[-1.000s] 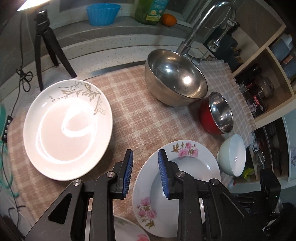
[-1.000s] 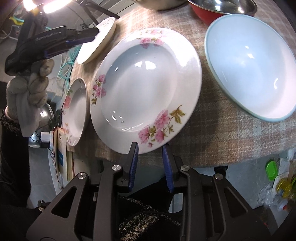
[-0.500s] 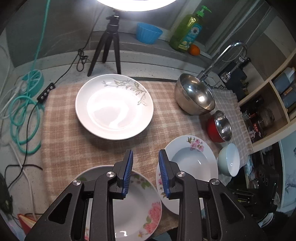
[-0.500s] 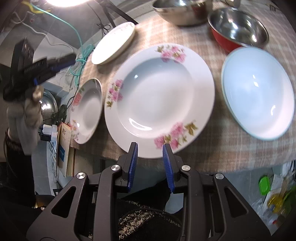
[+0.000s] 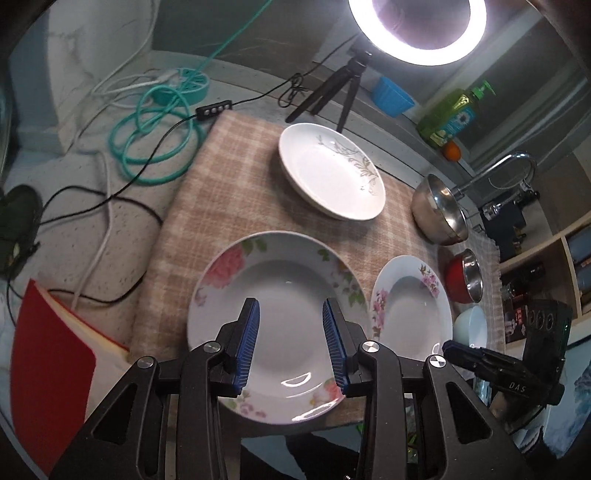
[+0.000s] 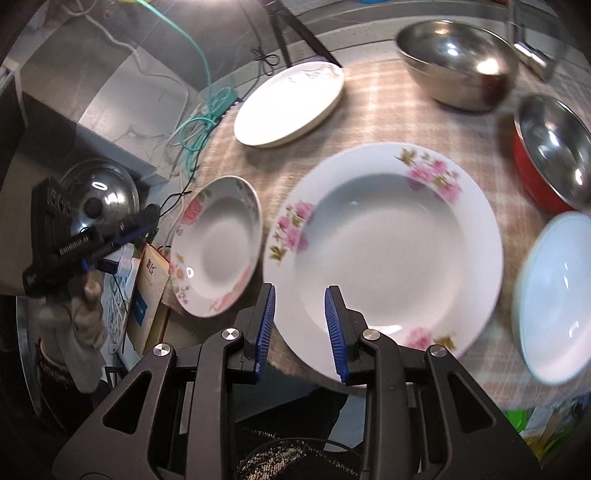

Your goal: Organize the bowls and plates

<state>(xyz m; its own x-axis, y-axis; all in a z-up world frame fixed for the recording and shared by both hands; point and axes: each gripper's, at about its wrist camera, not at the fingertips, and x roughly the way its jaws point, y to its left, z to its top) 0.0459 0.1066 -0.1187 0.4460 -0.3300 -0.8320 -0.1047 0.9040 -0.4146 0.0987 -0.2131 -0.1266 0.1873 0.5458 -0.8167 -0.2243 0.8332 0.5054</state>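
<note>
Left gripper (image 5: 290, 341) swung over from the far plate, jaws just opening, empty above the near-left rose soup plate (image 5: 275, 321). Right gripper (image 6: 299, 326) unclenched, empty, over the pink-flowered soup plate (image 6: 384, 254). Nothing stacked yet.

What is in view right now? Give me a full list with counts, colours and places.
Checked cloth: one, beige, on the counter under the dishes.
Gold-leaf plate: one, white, far side of the cloth.
Peach-flower plate: one, white, near edge, below the left tool.
Pink-flower plate: one, white, near edge, below the right tool.
Steel bowl: one, silver, far right.
Red bowl: one, red outside, steel inside, right.
Pale bowl: one, pale blue, near right.
Ring light: one, lit, on a black tripod.
Soap bottle: one, green, back ledge.
Blue tub: one, back ledge.
Red book: one, left.
Left tool: blue pads, jaws just been opening, nothing between.
Right tool: blue pads, empty.
</note>
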